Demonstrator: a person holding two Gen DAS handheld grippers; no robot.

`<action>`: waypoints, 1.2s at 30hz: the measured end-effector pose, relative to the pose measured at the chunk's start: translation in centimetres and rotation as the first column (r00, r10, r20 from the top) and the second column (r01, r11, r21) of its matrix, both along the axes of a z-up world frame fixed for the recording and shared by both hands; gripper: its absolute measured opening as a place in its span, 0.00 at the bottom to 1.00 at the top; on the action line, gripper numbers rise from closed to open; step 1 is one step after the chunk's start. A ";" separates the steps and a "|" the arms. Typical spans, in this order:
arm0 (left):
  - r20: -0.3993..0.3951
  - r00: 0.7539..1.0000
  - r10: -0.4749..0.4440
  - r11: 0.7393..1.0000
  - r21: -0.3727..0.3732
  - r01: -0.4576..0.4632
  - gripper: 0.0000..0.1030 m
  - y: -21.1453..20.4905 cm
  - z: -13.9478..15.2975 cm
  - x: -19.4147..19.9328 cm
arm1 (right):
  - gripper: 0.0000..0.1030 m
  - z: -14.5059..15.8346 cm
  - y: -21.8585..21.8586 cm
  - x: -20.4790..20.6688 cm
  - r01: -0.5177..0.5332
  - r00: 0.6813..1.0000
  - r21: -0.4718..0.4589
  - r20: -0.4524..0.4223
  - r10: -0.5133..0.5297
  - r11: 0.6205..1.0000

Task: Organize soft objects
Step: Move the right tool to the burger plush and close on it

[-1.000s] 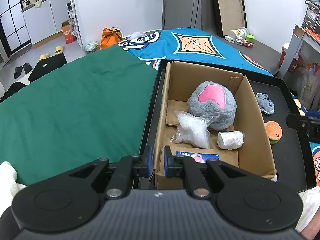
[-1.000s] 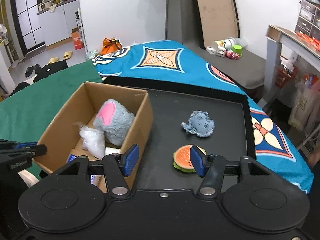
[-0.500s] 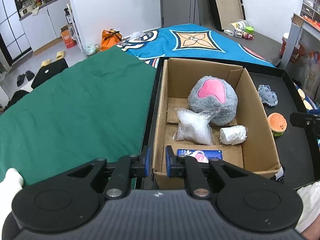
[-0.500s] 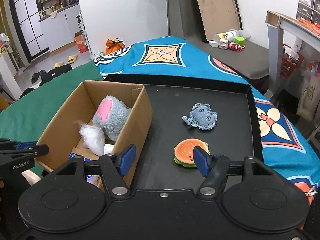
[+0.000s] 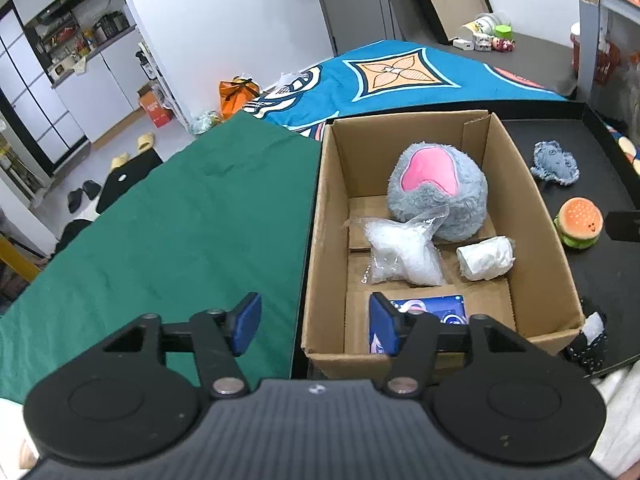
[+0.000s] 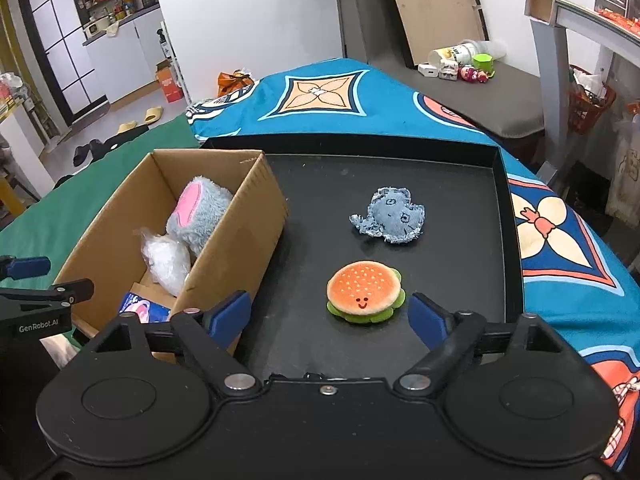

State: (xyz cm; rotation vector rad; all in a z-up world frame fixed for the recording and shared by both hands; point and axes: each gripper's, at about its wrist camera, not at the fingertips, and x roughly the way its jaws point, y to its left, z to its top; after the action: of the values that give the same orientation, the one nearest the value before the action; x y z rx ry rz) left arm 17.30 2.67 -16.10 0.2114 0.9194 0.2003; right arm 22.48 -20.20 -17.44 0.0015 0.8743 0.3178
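Observation:
A cardboard box [image 5: 532, 216] [image 6: 244, 216] stands on a black tray [image 6: 460, 200]. It holds a grey and pink plush [image 5: 436, 188] [image 6: 196, 212], a clear bag of white stuffing [image 5: 400, 252] [image 6: 166, 258], a white wad [image 5: 486, 258] and a blue packet [image 5: 432, 306]. A plush hamburger [image 6: 364, 292] [image 5: 578, 226] and a blue denim toy [image 6: 390, 220] [image 5: 554, 162] lie on the tray. My left gripper [image 5: 314, 326] is open and empty over the box's near left corner. My right gripper [image 6: 330, 316] is open and empty, just short of the hamburger.
A green cloth [image 5: 160, 240] covers the surface left of the tray. A blue patterned blanket [image 6: 320, 96] lies beyond and to the right. A small black and white thing [image 5: 590, 340] sits by the box's near right corner. A table leg [image 6: 544, 80] stands at right.
My left gripper opened from nearly shut on the box's near wall and rose. My right gripper opened wider and moved closer to the hamburger.

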 end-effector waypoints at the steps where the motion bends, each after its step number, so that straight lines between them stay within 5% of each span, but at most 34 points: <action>1: -0.003 1.000 0.002 1.000 0.010 -0.002 0.60 -0.2 0.0 0.0 | 0.85 -0.1 -0.1 0.1 -0.004 1.000 0.002 0.001 0.004 1.000; 12: -0.036 0.999 0.005 0.992 0.129 0.000 0.70 -2.0 -0.5 0.5 | 0.88 -4.1 -1.9 0.9 0.010 1.000 0.057 0.029 -0.012 0.998; 30: -0.102 0.995 0.013 0.968 0.249 0.013 0.71 -3.8 -1.4 3.4 | 0.86 -7.6 -2.4 2.8 0.030 0.997 0.080 0.064 -0.035 0.996; 34: -0.104 0.994 0.026 0.965 0.261 0.002 0.71 -3.8 -1.4 4.0 | 0.67 -8.2 -2.7 3.3 0.037 0.999 0.101 0.019 -0.039 0.994; 36: -0.110 0.994 0.021 0.961 0.275 0.010 0.71 -3.9 -1.5 4.3 | 0.45 -8.1 -3.2 3.2 0.050 0.998 0.103 0.024 -0.053 0.993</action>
State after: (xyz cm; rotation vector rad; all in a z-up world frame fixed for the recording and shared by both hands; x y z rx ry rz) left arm 21.60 -1.28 -17.62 0.4823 1.0021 0.3244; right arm 25.70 -23.36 -25.55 0.1149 0.8291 0.3132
